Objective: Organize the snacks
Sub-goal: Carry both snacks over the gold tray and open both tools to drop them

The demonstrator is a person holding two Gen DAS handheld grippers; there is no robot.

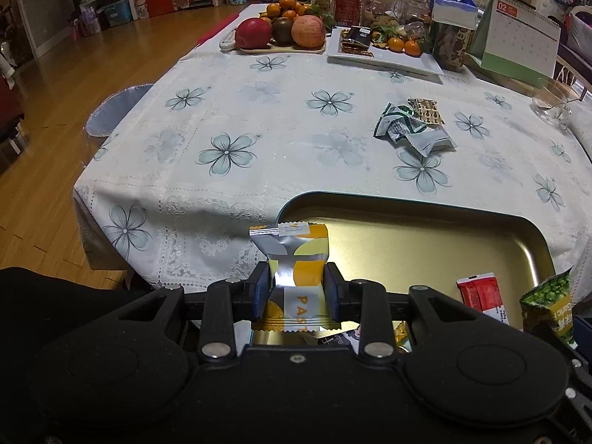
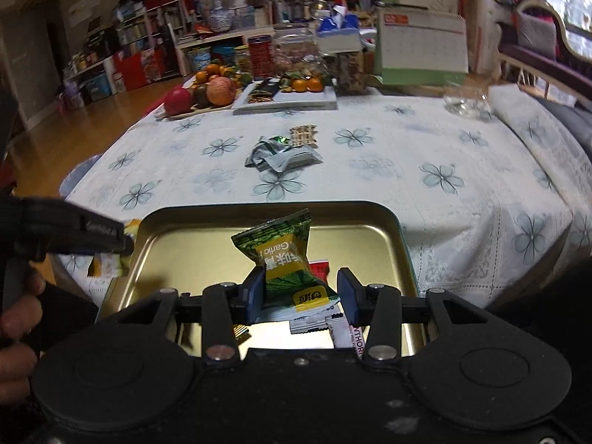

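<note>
My left gripper (image 1: 295, 288) is shut on a yellow and silver pastry packet (image 1: 296, 255) and holds it over the near left corner of a gold metal tray (image 1: 425, 236). My right gripper (image 2: 301, 290) is open over the same tray (image 2: 192, 248), its jaws standing apart. A green garlic pea packet (image 2: 286, 251) stands between them, against the left pad, clear of the right pad. It also shows in the left wrist view (image 1: 551, 303). A red packet (image 1: 481, 296) and other wrappers lie in the tray. A pile of green and white packets (image 1: 410, 129) lies mid-table.
The table has a white flowered cloth (image 1: 259, 140). At the back stand a fruit board (image 1: 281, 33), a white plate with snacks and oranges (image 1: 384, 51), jars, a desk calendar (image 1: 518, 37) and a glass bowl (image 1: 551, 105). The left table edge drops to a wooden floor.
</note>
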